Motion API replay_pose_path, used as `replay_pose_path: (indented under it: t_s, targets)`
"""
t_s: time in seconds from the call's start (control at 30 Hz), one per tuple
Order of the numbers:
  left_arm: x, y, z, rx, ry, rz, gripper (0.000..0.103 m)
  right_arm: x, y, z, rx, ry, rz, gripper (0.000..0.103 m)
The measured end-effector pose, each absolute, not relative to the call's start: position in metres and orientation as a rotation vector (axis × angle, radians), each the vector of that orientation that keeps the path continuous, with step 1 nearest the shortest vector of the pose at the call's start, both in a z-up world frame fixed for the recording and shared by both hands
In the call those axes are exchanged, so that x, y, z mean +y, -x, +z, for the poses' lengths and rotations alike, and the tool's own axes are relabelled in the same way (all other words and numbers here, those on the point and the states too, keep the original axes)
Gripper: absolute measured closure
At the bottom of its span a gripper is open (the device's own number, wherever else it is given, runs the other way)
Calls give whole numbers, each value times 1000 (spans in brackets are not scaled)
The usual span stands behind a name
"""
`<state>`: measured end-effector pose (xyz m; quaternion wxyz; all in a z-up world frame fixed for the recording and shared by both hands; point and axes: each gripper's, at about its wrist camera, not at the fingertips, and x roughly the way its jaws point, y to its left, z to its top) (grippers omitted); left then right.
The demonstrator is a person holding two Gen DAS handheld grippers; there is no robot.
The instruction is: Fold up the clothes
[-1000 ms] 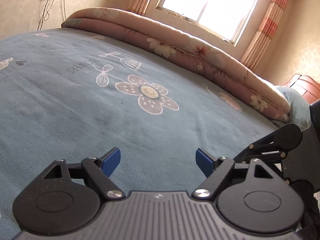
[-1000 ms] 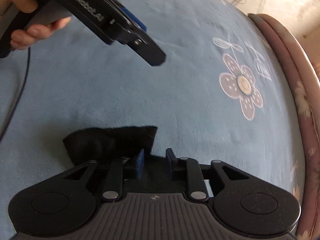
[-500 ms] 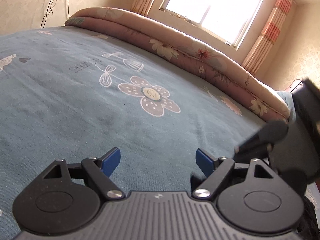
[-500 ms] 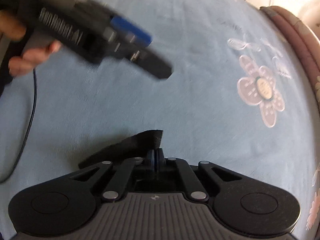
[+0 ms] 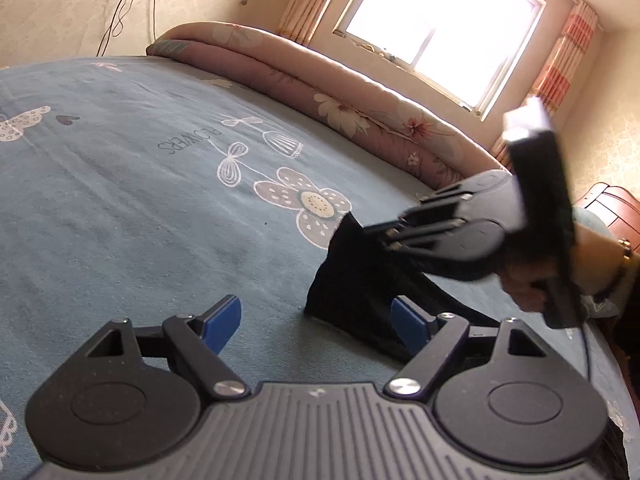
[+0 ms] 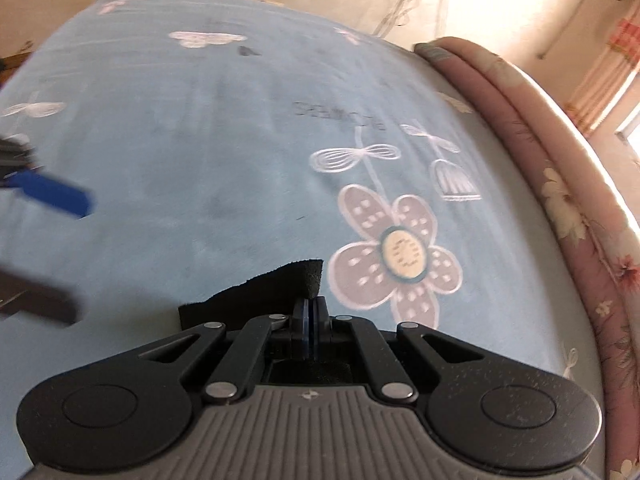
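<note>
A black garment [image 5: 356, 280] lies on the blue bedsheet [image 5: 120, 200], one corner pulled up off it. My right gripper [image 6: 310, 312] is shut on that corner, and the black garment [image 6: 280, 284] folds over to the left of its blue pads. In the left wrist view the right gripper [image 5: 384, 236] comes in from the right, held by a hand [image 5: 532, 284]. My left gripper [image 5: 320, 320] stands open just above the sheet, nothing between its pads; its right pad sits against the garment's lower edge. The left gripper's blue pad [image 6: 52, 192] shows blurred at the right wrist view's left edge.
A rolled pink floral quilt [image 5: 360, 108] runs along the bed's far side under a bright window [image 5: 440, 28]. The sheet bears a large flower print [image 6: 396, 252]. A wooden headboard [image 5: 612, 208] stands at the right. A cable [image 5: 584, 344] hangs from the right gripper.
My right gripper has shut on the garment's corner and carried it up and across the bed toward the flower print. The left gripper has kept its place, open.
</note>
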<state>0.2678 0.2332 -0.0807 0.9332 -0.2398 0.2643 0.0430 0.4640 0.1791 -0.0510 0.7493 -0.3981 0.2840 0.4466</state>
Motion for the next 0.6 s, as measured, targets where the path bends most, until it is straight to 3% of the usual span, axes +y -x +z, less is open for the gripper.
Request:
replay_pose_path:
  t_s: [0.5,0.6]
  targets:
    - [233,-271,-84,558,472,94,21,219,-541,-91,601,744,696,99]
    - [233,-272,-85,563,469,92,21,216,-547,-93,630,689,664,86]
